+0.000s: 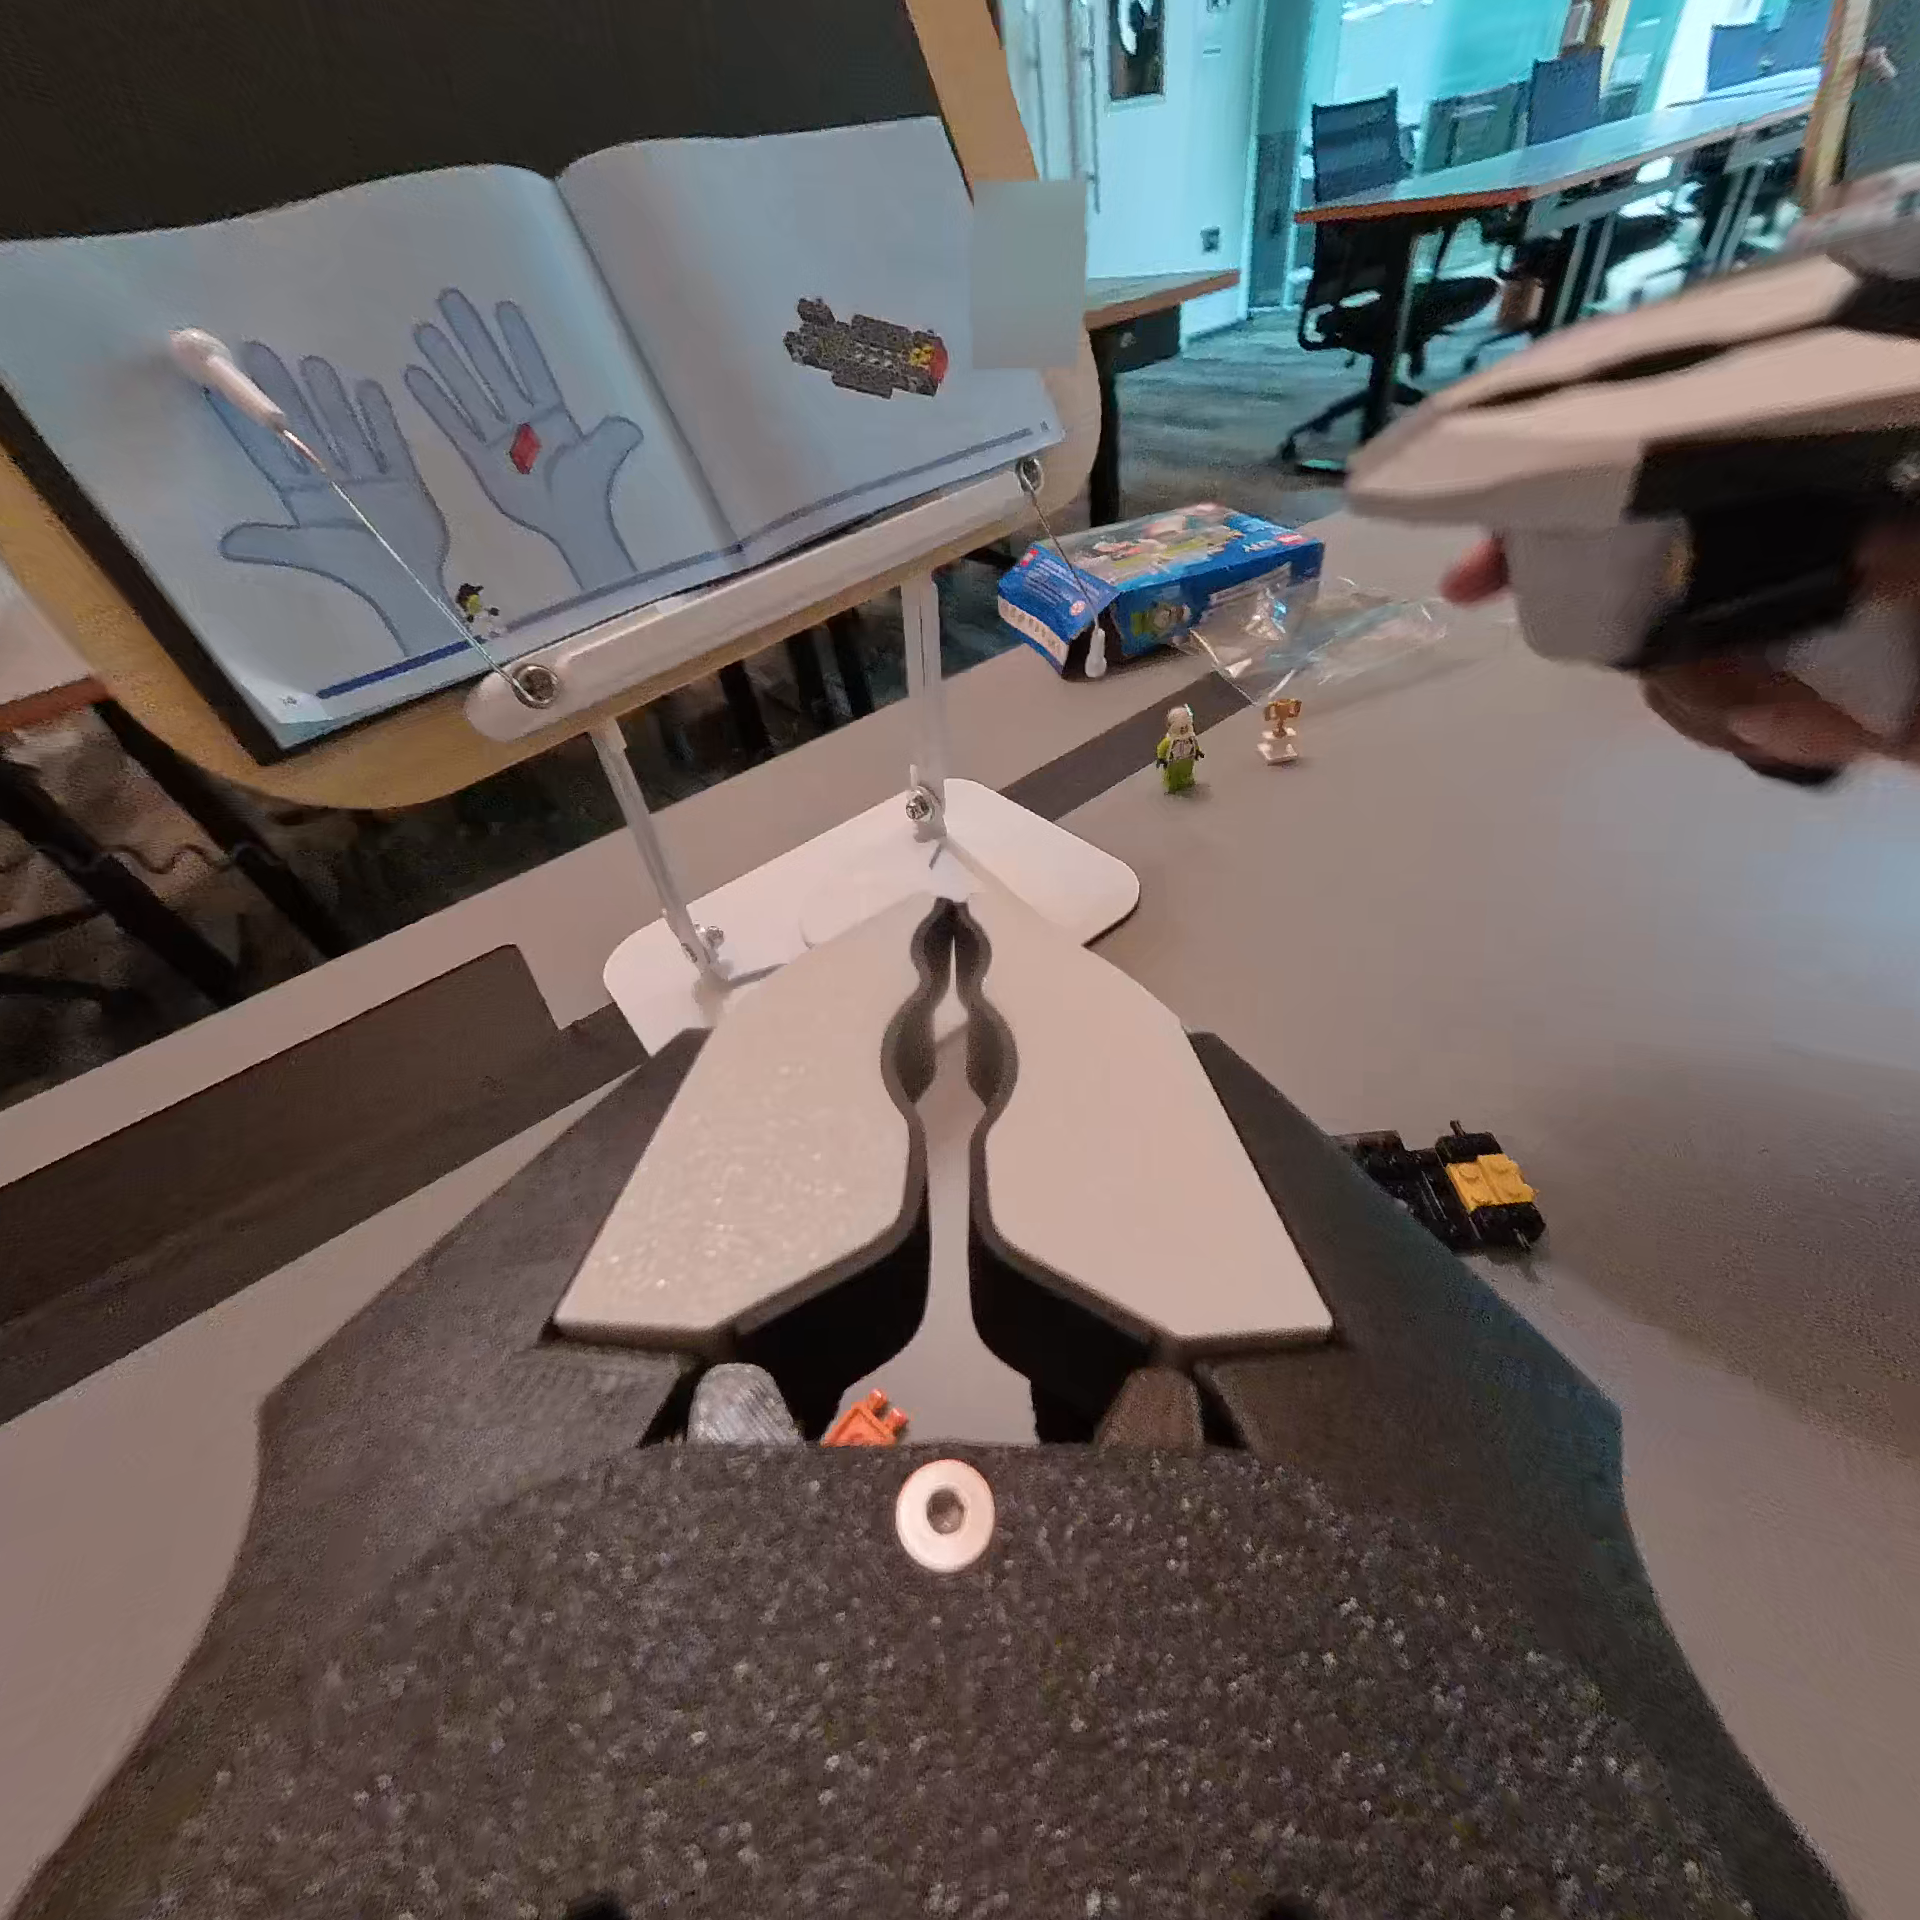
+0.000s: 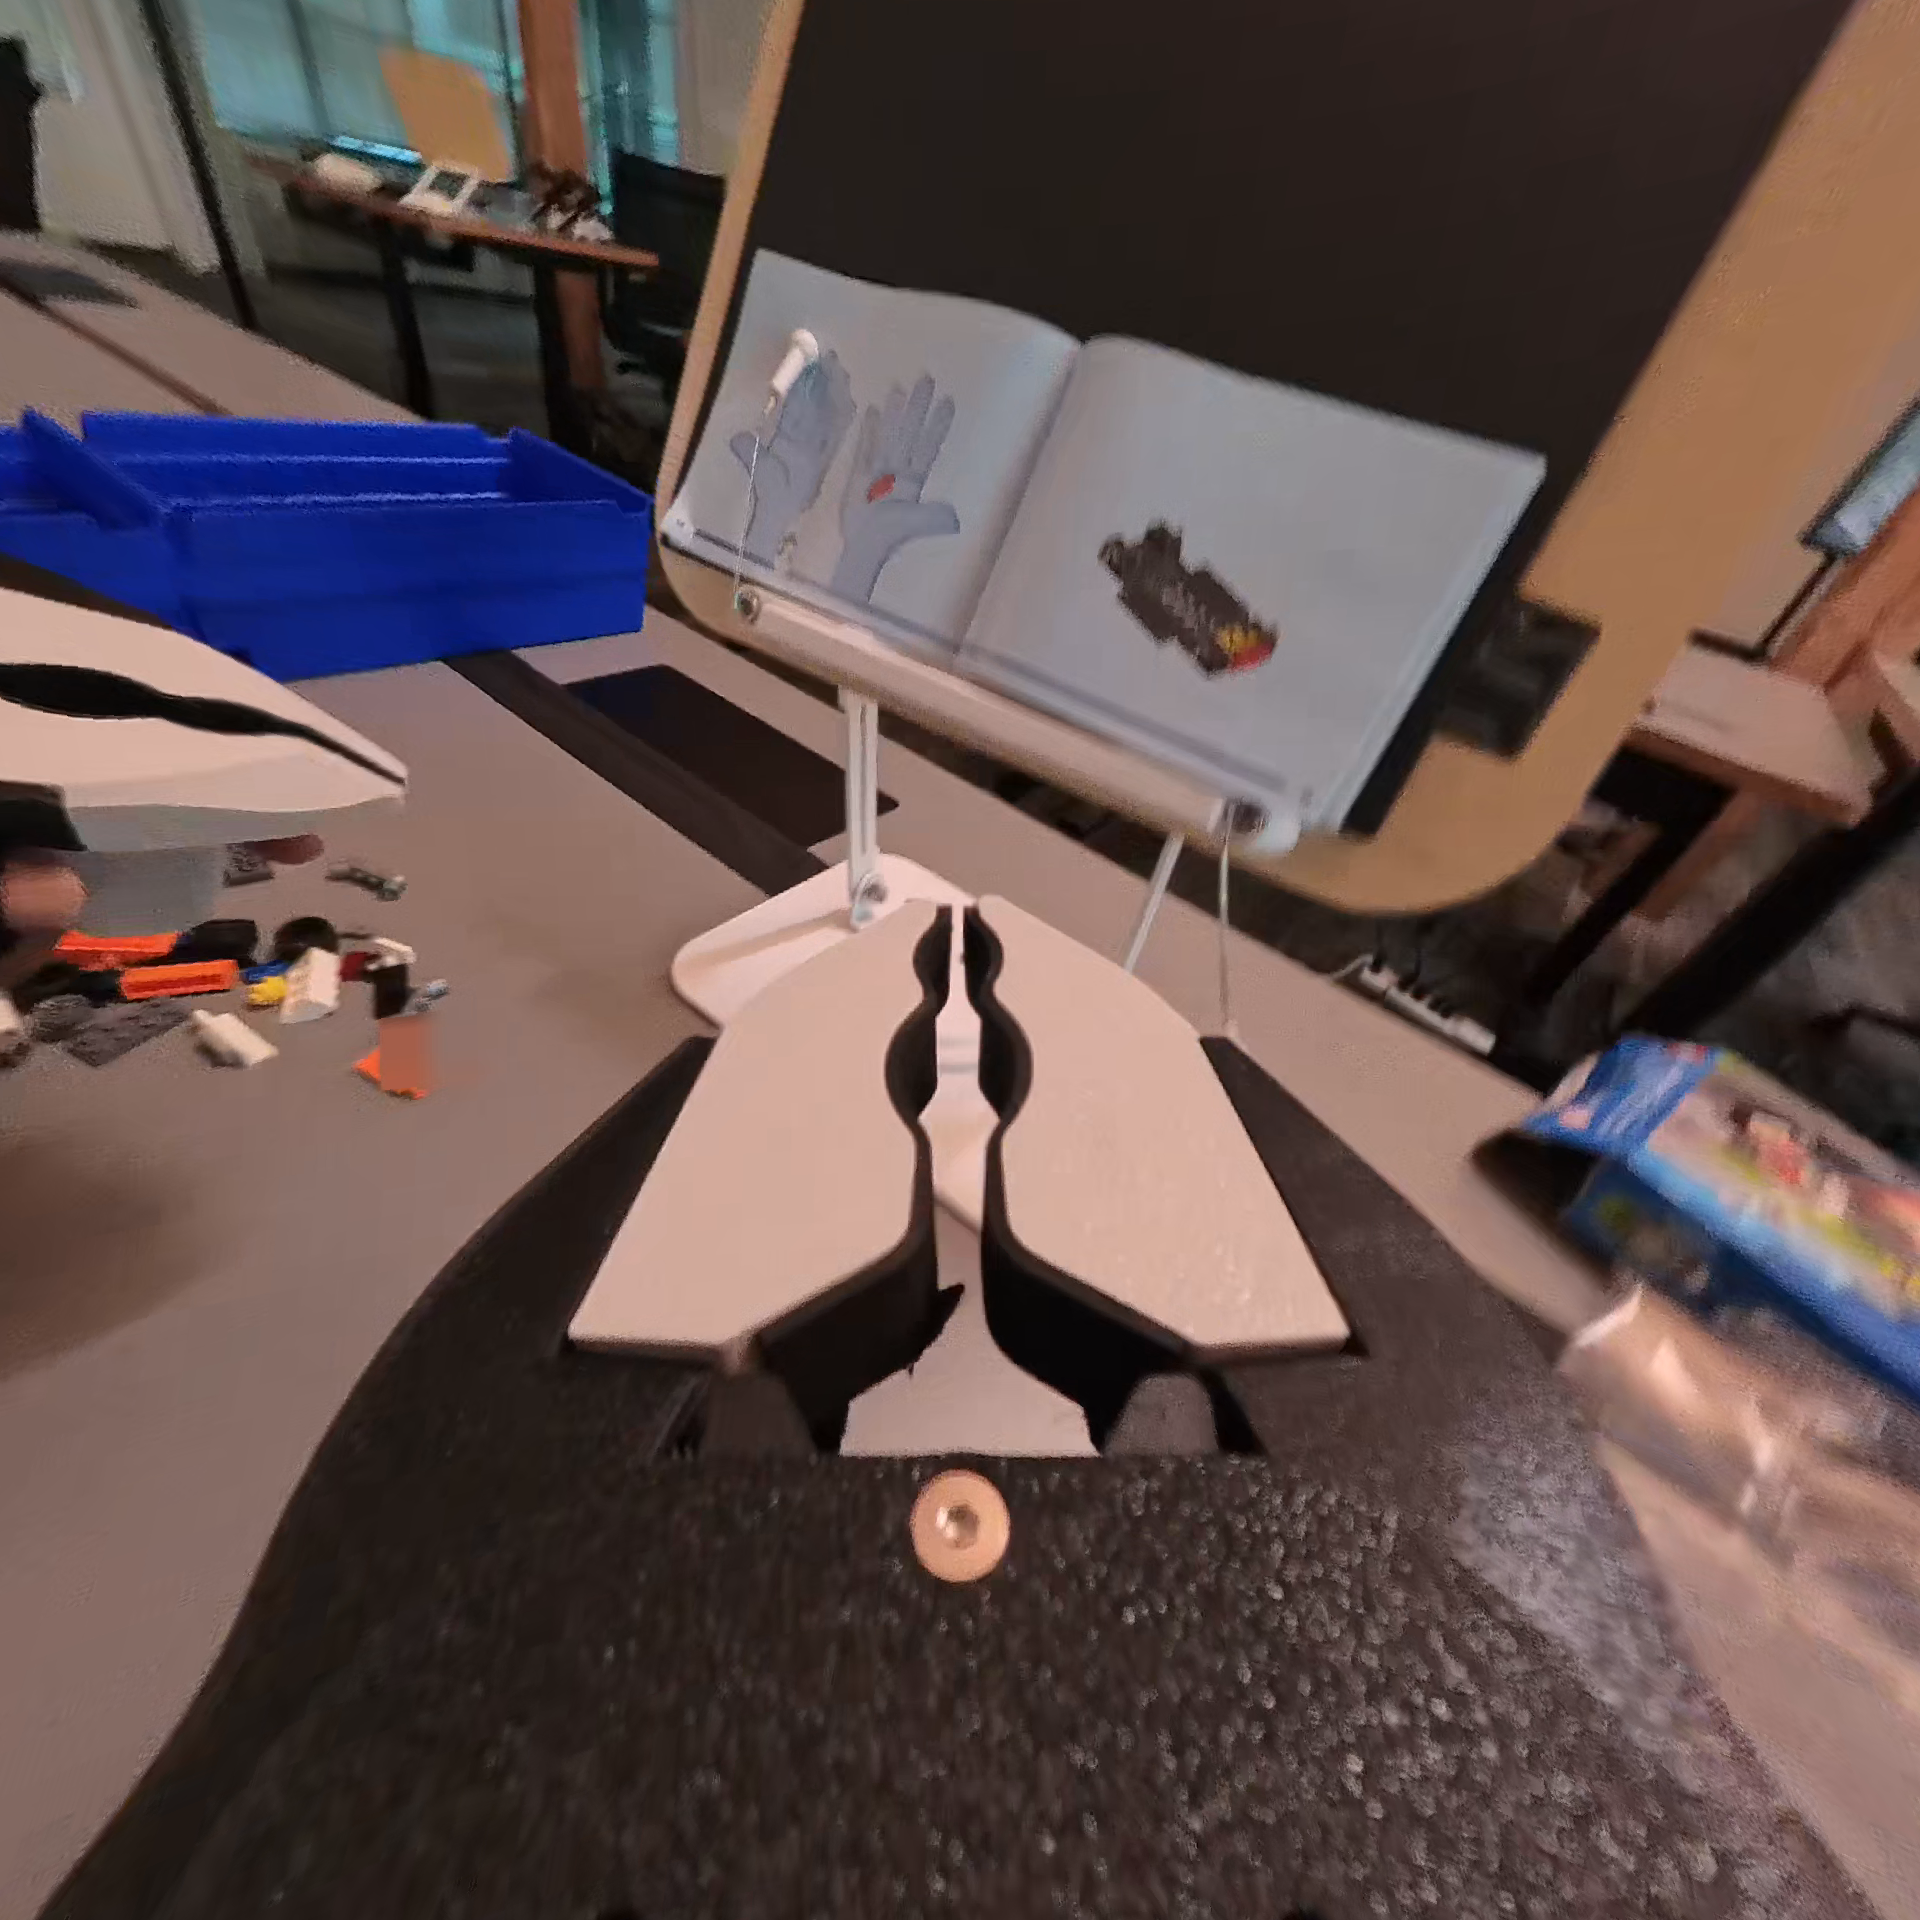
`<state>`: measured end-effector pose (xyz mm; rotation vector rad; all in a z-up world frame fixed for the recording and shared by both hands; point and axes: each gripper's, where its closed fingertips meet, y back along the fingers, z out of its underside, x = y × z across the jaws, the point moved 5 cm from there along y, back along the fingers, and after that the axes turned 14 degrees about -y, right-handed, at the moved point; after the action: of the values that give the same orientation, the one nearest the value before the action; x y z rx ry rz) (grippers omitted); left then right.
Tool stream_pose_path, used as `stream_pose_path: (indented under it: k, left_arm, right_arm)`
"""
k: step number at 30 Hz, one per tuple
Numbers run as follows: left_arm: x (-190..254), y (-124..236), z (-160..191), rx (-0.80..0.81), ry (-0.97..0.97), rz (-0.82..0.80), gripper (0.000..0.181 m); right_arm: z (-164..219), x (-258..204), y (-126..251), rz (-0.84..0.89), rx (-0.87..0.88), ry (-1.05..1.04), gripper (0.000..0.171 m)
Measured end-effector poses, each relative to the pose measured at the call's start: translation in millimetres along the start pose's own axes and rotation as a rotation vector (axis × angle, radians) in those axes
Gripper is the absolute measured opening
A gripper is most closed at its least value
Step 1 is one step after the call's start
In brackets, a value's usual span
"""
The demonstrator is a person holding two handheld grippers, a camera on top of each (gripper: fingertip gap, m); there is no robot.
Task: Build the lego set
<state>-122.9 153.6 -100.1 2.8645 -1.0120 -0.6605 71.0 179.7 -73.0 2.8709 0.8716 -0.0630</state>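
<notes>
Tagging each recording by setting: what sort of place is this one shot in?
Most likely an open-plan office or lab workspace, not a home. Behind the grey table stand long desks with dark office chairs, and glass partitions close the room. A blue parts bin sits on the table.

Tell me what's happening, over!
Left gripper shut, empty. Right gripper shut, empty. Black-and-yellow lego chassis untouched on table; loose bricks waiting. Book stand ahead of both.
</notes>
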Motion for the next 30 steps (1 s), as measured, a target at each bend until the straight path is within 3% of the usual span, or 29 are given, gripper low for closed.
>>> stream_pose_path:
  k: [7,11,15,30]
  left_arm:
    - [14.3,13.7,6.1,0.069,0.14,-0.194,0.0]
    - [10.9,17.0,22.8,0.112,0.153,-0.271,0.0]
    - [4.6,14.4,38.6,0.072,0.111,-0.274,0.0]
    - [5.1,18.4,39.9,0.1,0.101,-0.244,0.0]
  right_arm:
    - [42.3,-16.9,38.3,0.132,0.097,-0.232,0.003]
    - [50.5,-12.5,38.4,0.134,0.138,-0.114,0.001]
    - [58.1,-8.1,40.3,0.12,0.127,-0.142,0.001]
    - [72.3,-5.8,35.3,0.13,0.072,-0.128,0.001]
